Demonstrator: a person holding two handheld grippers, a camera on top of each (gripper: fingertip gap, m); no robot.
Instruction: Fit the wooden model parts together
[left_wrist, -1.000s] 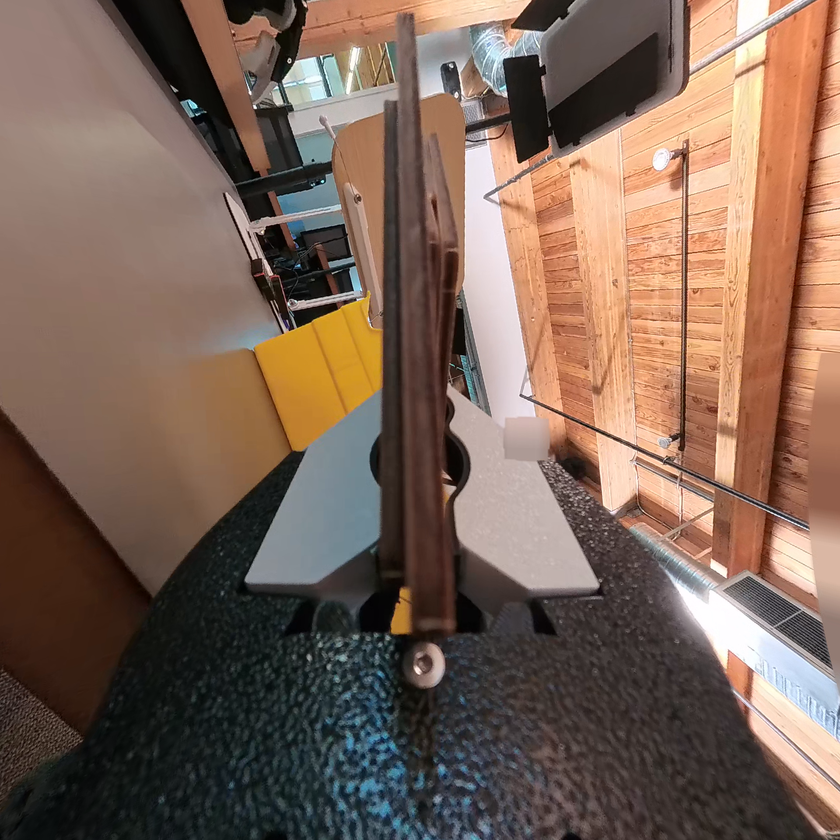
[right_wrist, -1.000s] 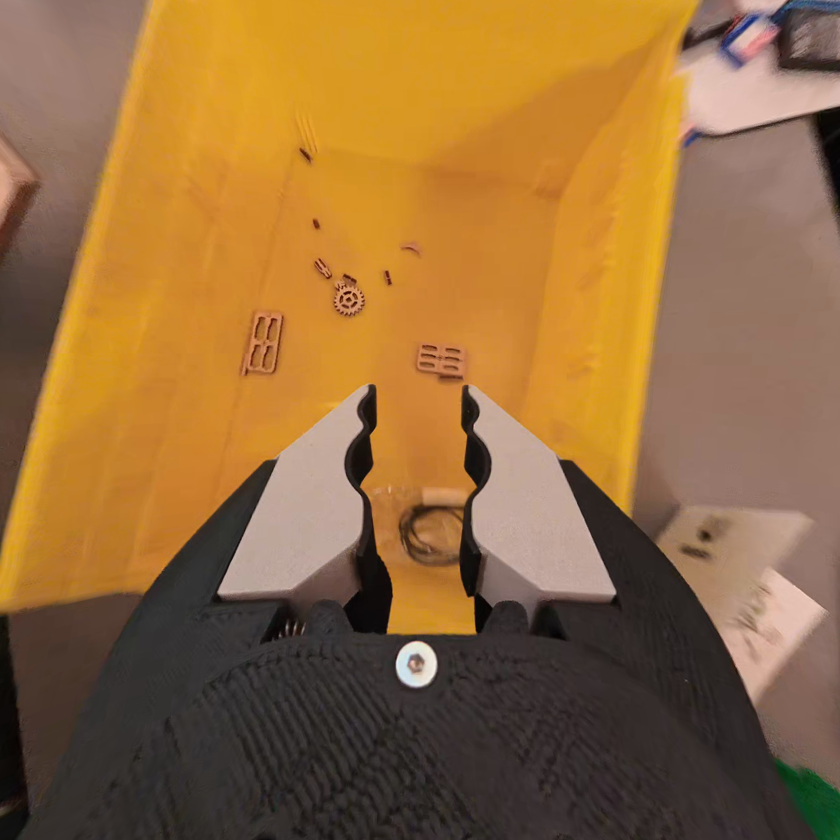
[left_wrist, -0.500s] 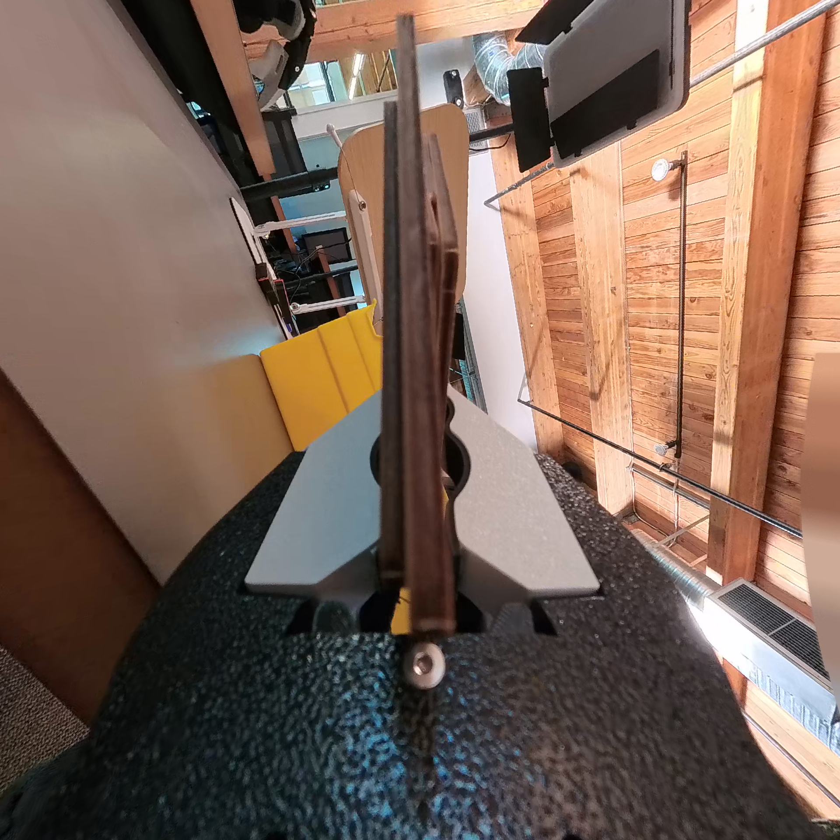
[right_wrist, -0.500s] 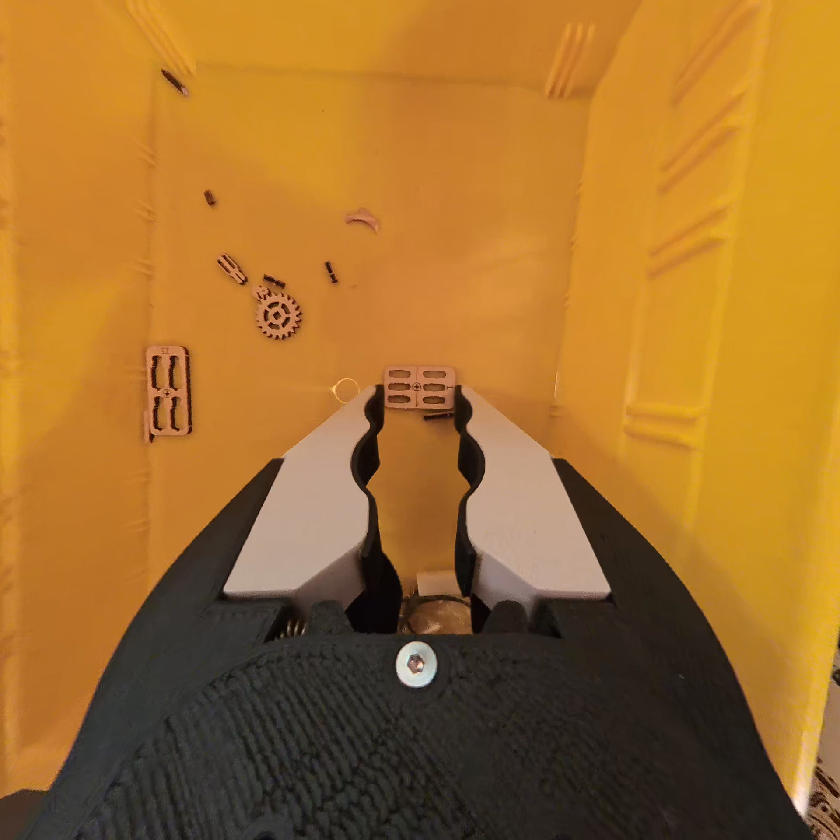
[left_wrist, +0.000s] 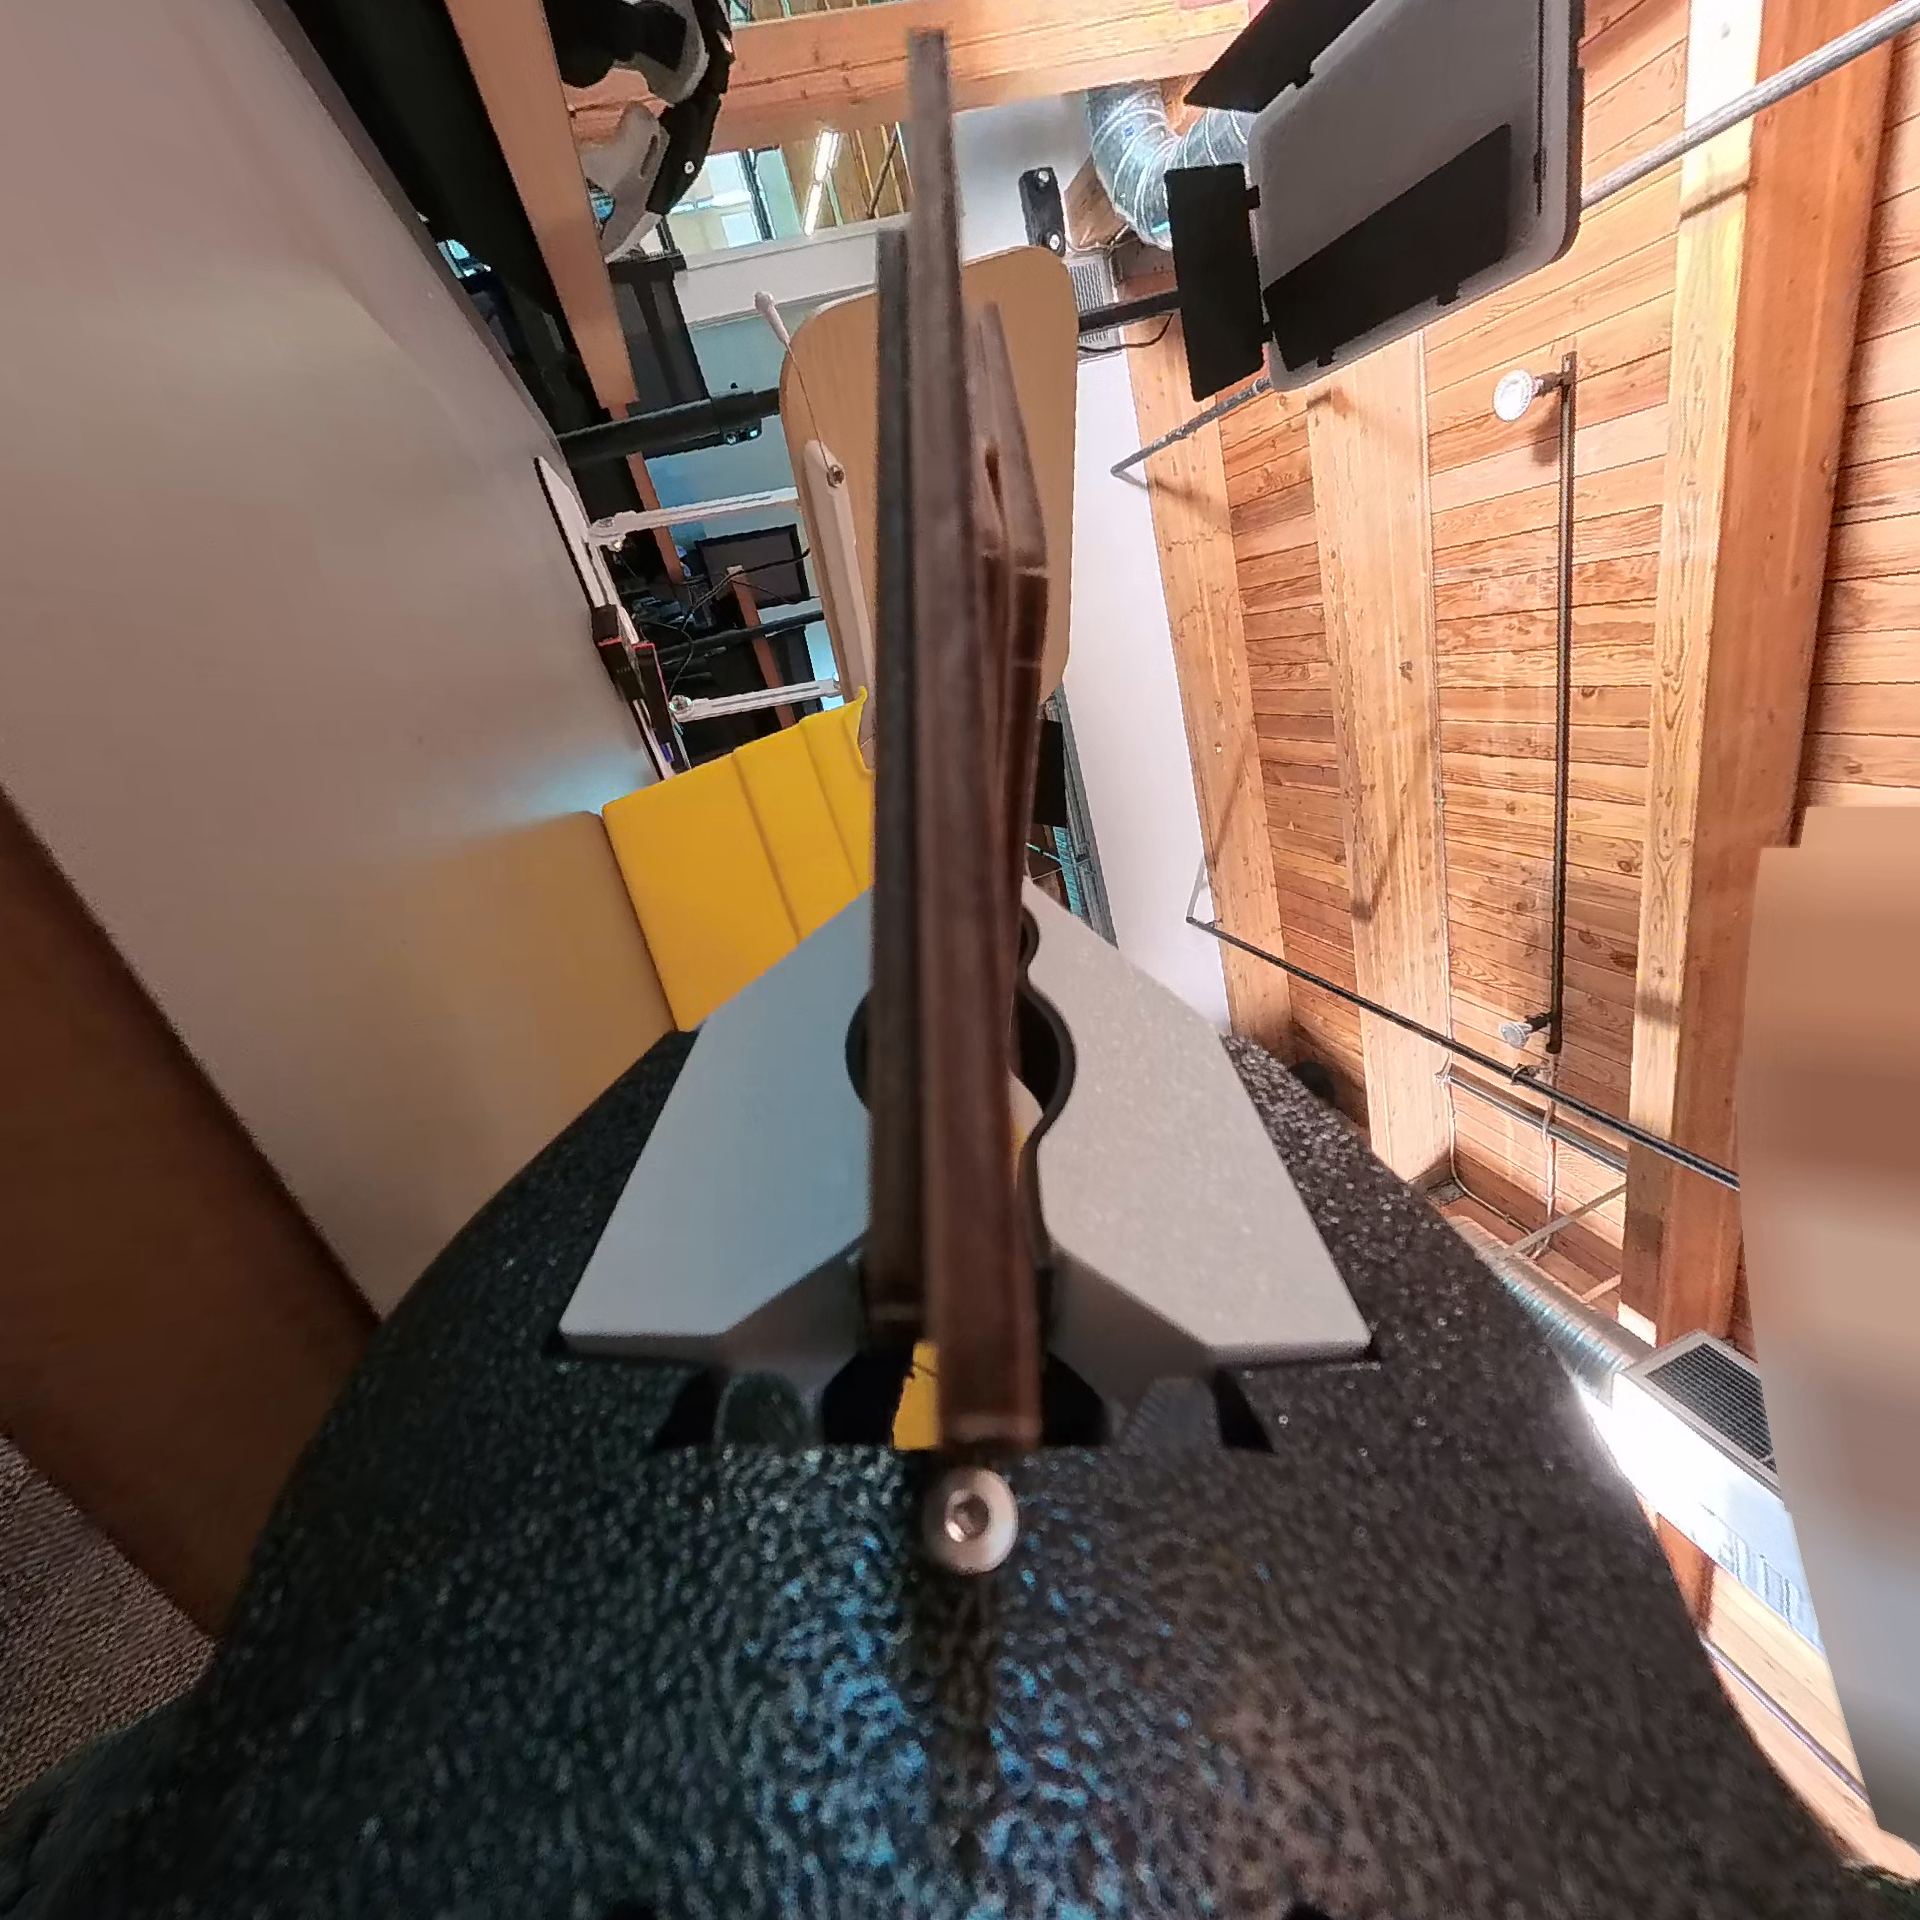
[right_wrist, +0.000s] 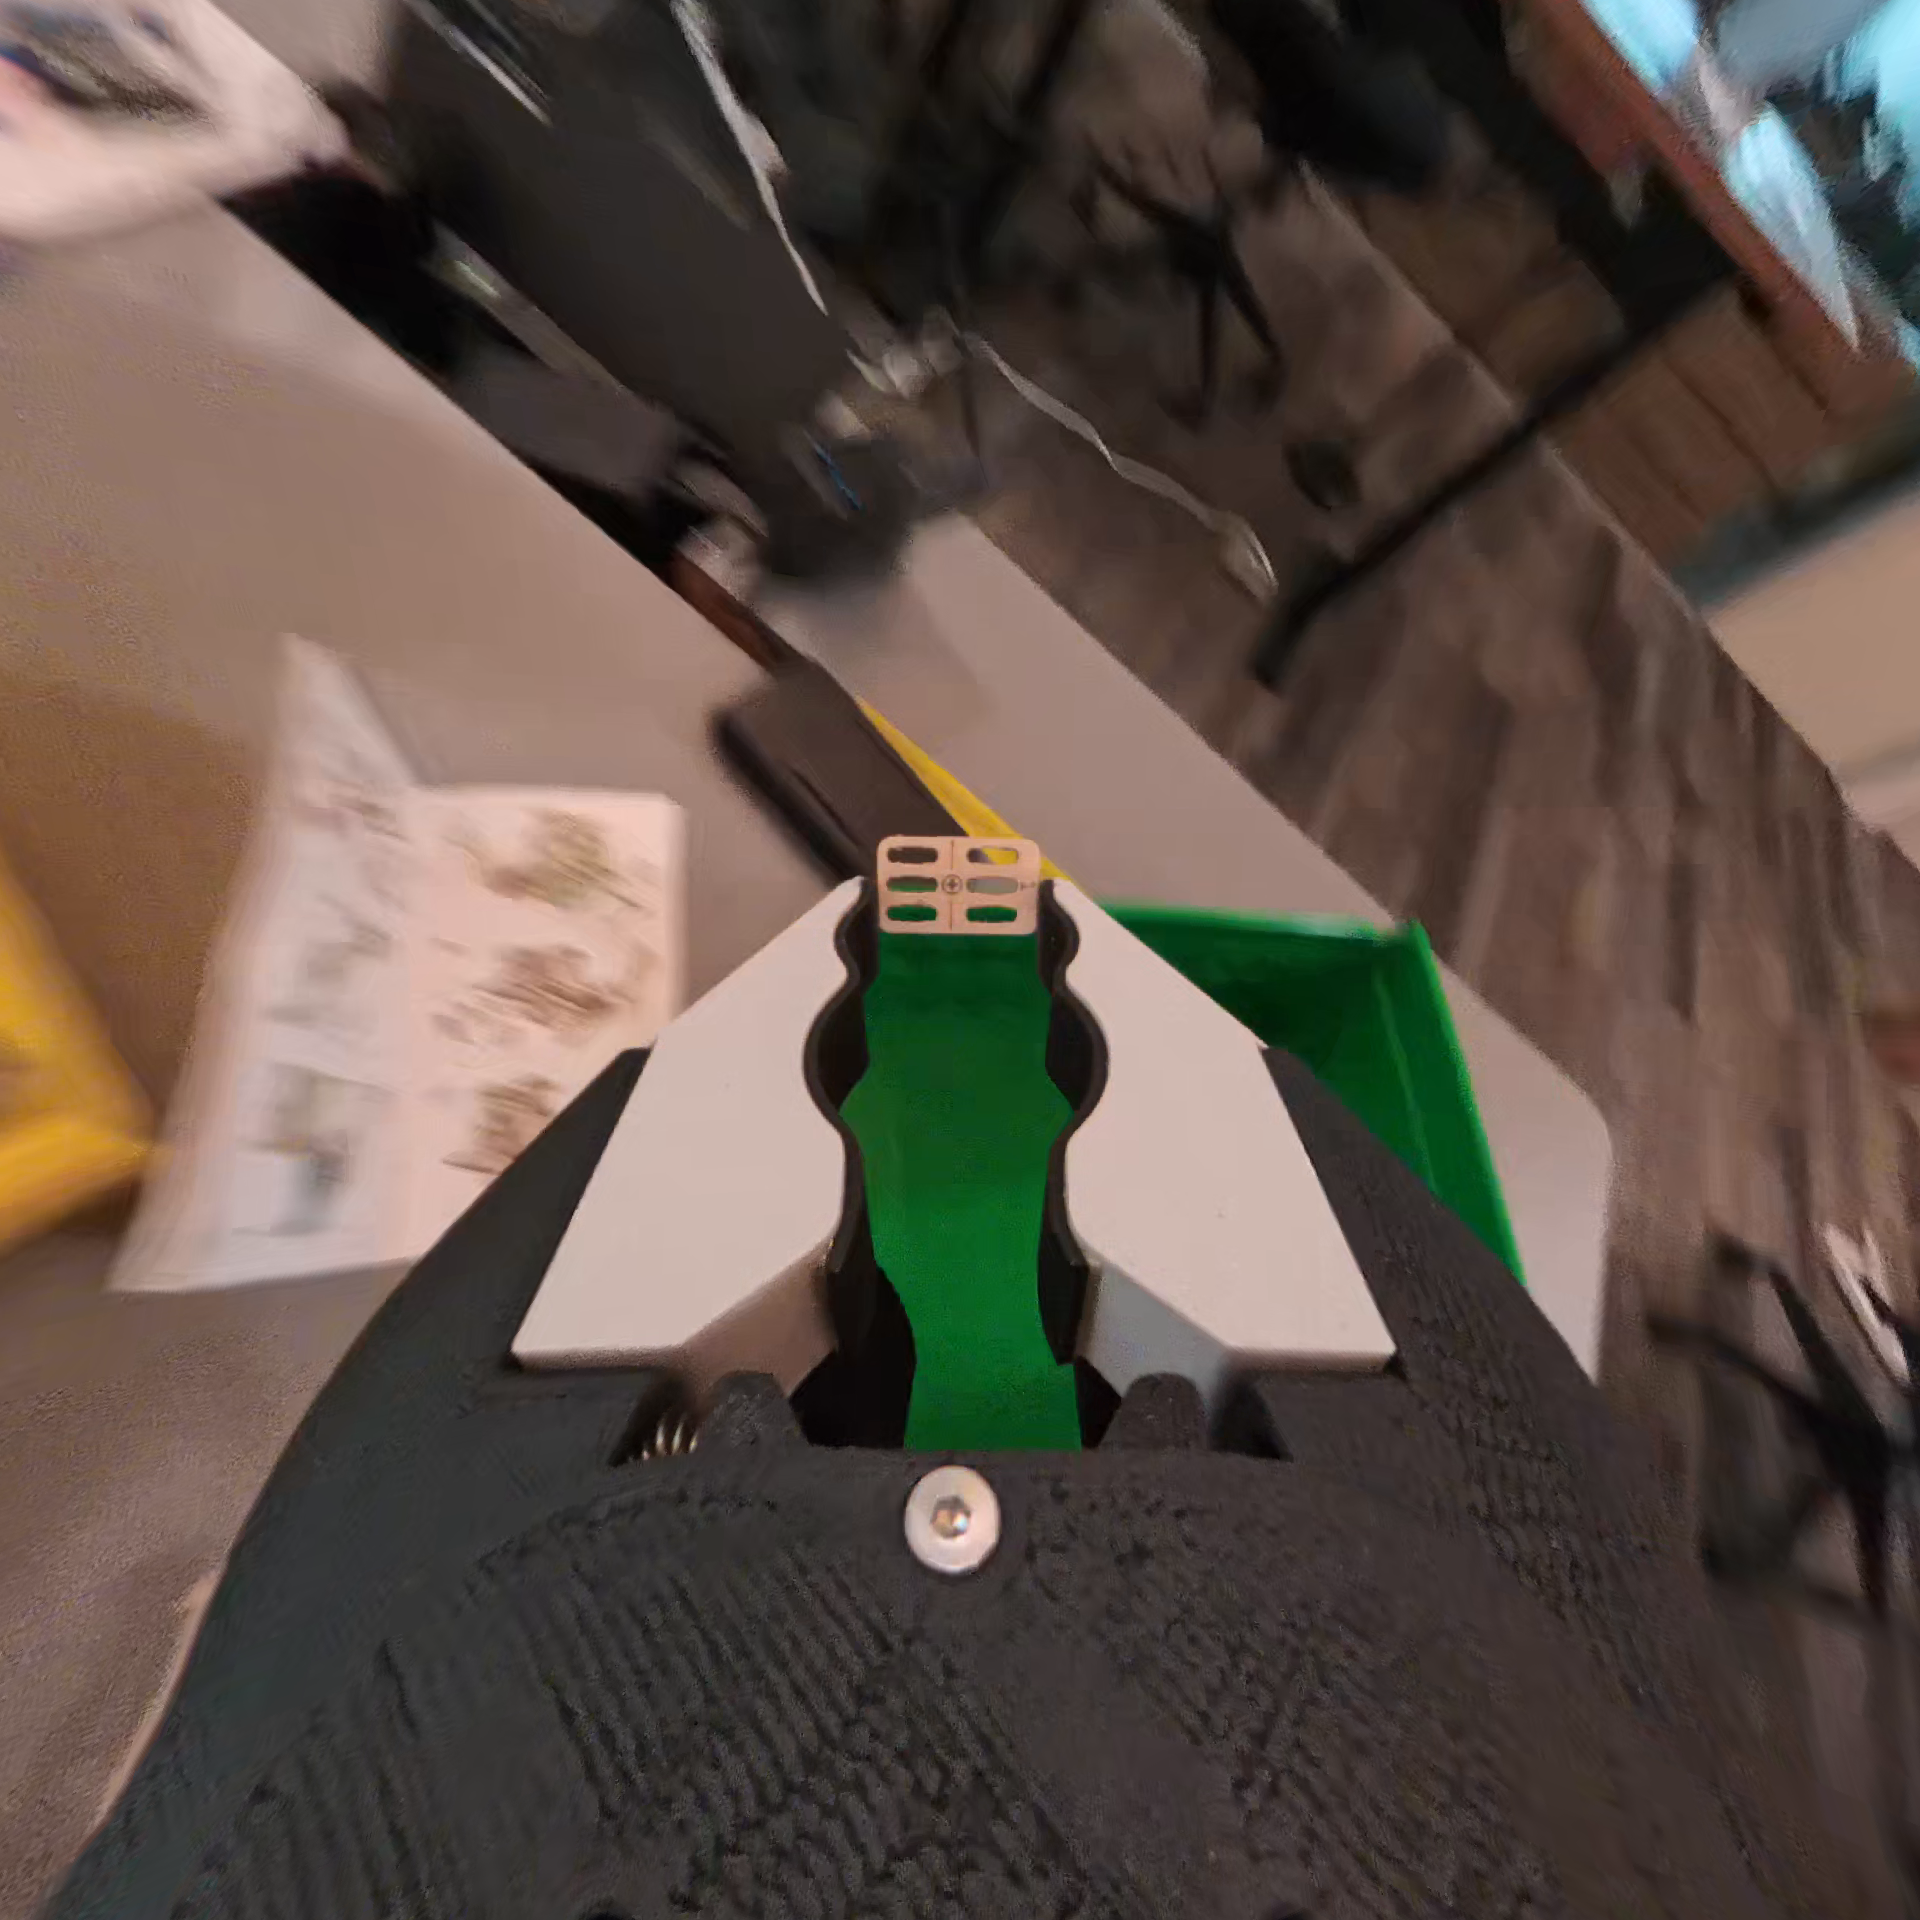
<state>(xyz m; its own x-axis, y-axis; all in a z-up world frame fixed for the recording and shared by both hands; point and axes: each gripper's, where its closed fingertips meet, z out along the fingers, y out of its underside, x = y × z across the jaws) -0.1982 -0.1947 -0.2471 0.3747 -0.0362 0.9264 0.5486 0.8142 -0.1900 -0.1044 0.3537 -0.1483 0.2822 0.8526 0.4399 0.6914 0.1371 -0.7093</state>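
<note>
Right tool (right_wrist: 957, 894) pinches a small slotted wooden plate (right_wrist: 957, 884) at its very tips, above the green bin (right_wrist: 1340, 1003), whose contents I cannot see; left tool (left_wrist: 951, 935) is clamped tight on a stack of thin wooden sheets (left_wrist: 940, 727) seen edge-on, away from that bin. With so shallow a grip, the plate could twist or slip loose when pressed against the sheets.

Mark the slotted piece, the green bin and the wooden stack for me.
slotted piece (right_wrist: 958, 884), right wrist view, its centre.
green bin (right_wrist: 1340, 997), right wrist view, inner wall.
wooden stack (left_wrist: 940, 831), left wrist view, its edge.
</note>
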